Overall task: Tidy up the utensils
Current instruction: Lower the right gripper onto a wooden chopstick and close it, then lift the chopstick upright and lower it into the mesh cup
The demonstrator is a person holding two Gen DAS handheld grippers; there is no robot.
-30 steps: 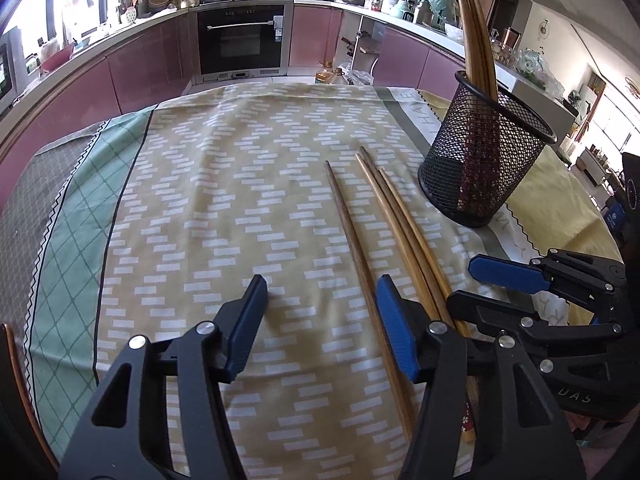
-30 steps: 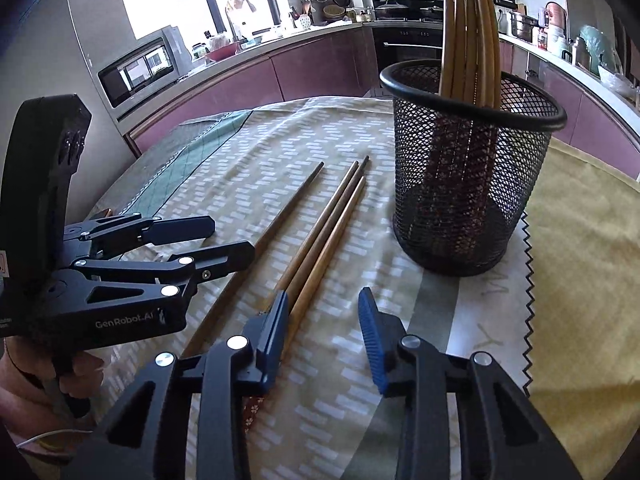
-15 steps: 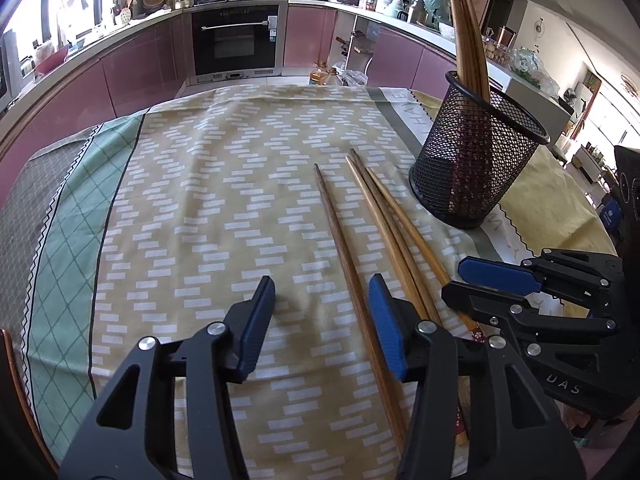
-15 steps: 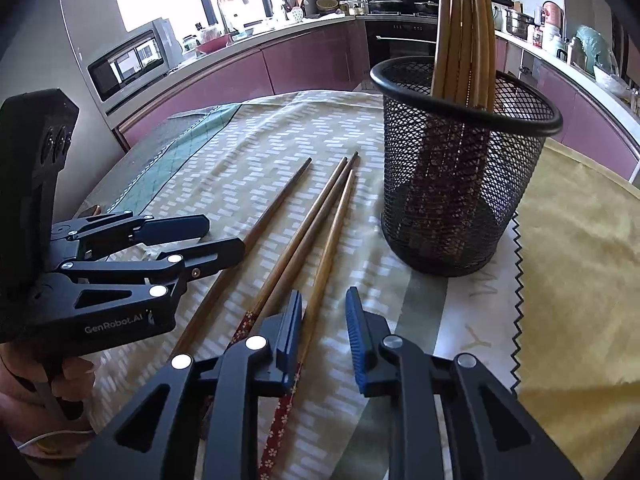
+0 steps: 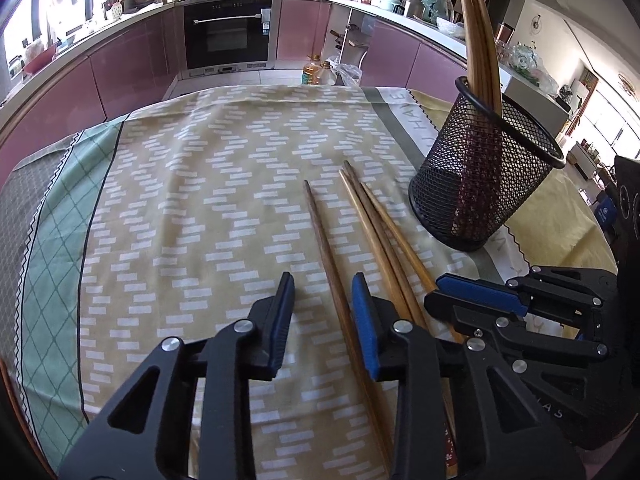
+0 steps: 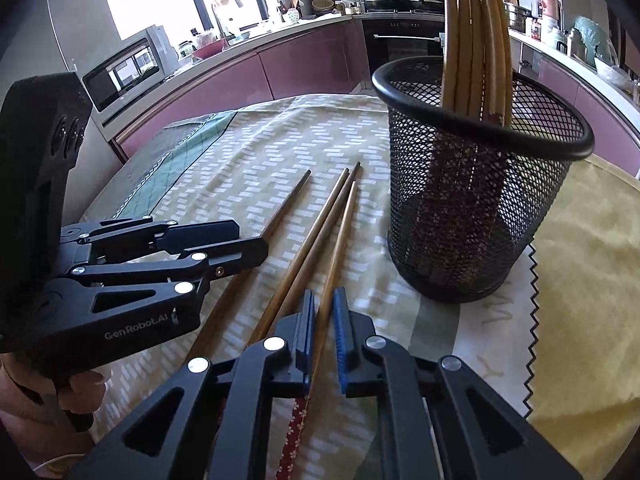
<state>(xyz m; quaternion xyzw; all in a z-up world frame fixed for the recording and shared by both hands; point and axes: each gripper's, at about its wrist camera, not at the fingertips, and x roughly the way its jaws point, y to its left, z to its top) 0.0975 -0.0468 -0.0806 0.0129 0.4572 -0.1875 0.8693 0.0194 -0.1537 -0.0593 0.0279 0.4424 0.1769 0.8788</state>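
Left wrist view counts four loose chopsticks on the table: one dark chopstick (image 5: 326, 258) lying alone, and a group of three chopsticks (image 5: 380, 240) side by side just to its right. A black mesh holder (image 5: 480, 176) stands upright beyond them, with several more chopsticks (image 5: 478, 36) leaning in it; their exact number is hard to tell. The left gripper (image 5: 323, 320) hangs low over the cloth with its blue pads spread apart, and the dark chopstick runs between them untouched by either pad.

Right wrist view shows the right gripper (image 6: 322, 336) clenched almost fully, its pads pinching the rightmost chopstick (image 6: 340, 240) of the group, whose near end carries a red flowered pattern. The two chopsticks beside it (image 6: 316, 232) lie just left of the pads, and the mesh holder (image 6: 472, 208) stands near on the right.

The table (image 5: 200, 208) wears a yellow patterned cloth with a green border and a plain yellow cloth on the far side. Around it runs a curved kitchen counter with plum cabinet fronts (image 5: 132, 64), a built-in oven (image 5: 230, 36), a microwave (image 6: 128, 68) and bright windows.

Compared with a second ago, the right gripper's pads have narrowed from wide apart to clamped on the chopstick, and the left gripper has shifted so the dark chopstick now sits between its pads rather than right of them.
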